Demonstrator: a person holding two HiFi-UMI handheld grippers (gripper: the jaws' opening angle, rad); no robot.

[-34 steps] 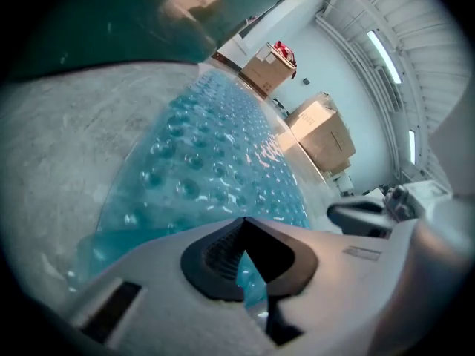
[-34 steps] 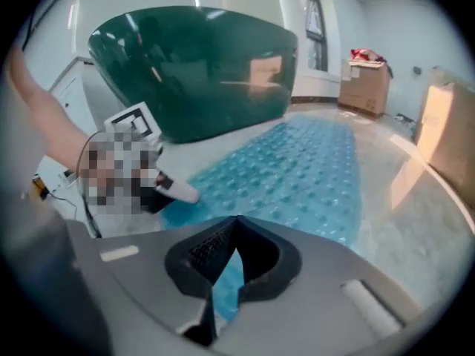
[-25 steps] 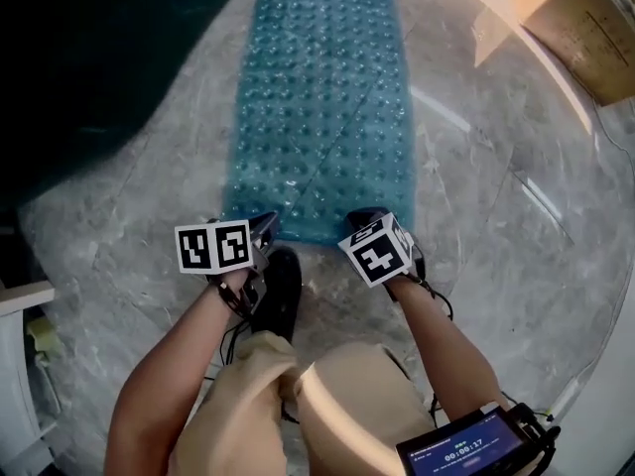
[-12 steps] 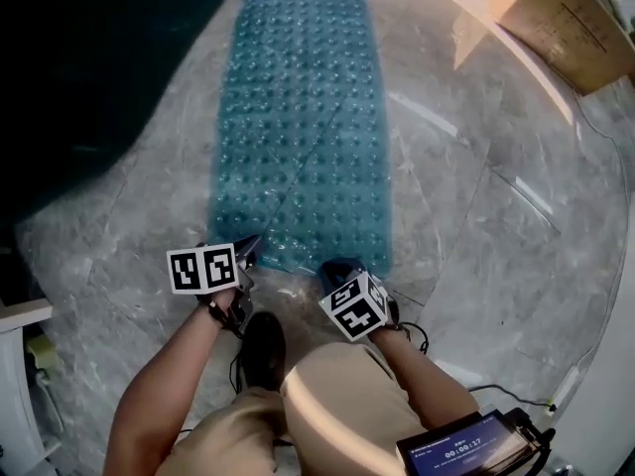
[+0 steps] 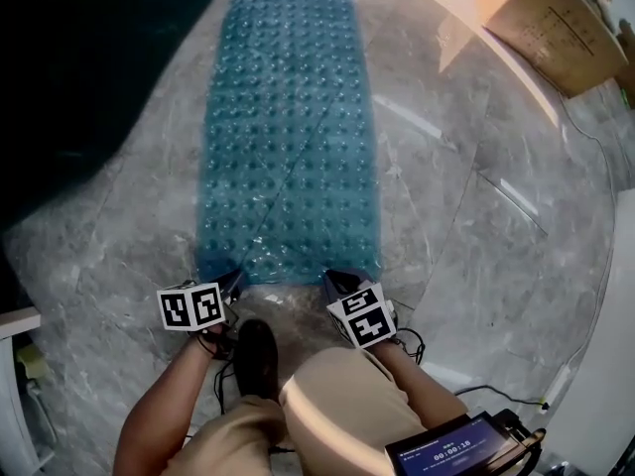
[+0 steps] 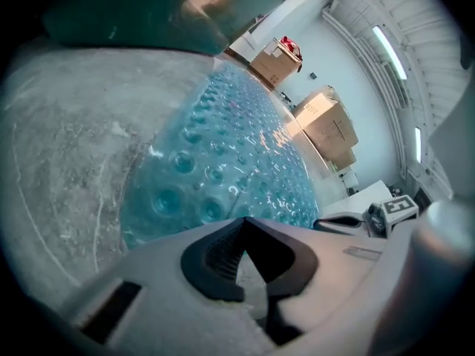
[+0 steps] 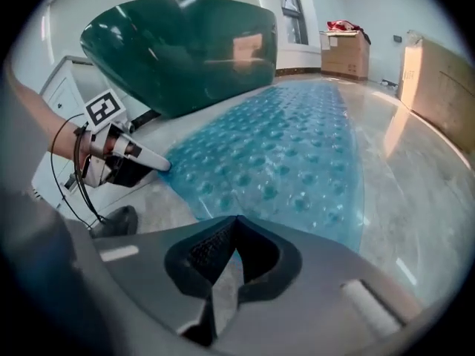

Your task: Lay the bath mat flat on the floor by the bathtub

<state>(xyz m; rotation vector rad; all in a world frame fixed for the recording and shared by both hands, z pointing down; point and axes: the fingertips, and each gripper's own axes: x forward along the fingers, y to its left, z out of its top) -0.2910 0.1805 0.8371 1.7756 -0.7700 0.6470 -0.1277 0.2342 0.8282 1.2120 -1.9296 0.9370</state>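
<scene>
A translucent blue bath mat with rows of bumps lies stretched along the grey marble floor, beside the dark green bathtub. My left gripper is shut on the mat's near left corner, and my right gripper is shut on its near right corner. In the left gripper view the mat runs right up to the closed jaws. The right gripper view shows the mat's edge pinched in the closed jaws, with the left gripper at the other corner under the tub.
Cardboard boxes stand at the far right by the wall. A black cable trails on the floor at the right. A white cabinet edge is at the near left. My shoe is just behind the grippers.
Both grippers have drawn back toward me with the mat's near edge in them. The mat's far end has come into view, and my foot has stepped back.
</scene>
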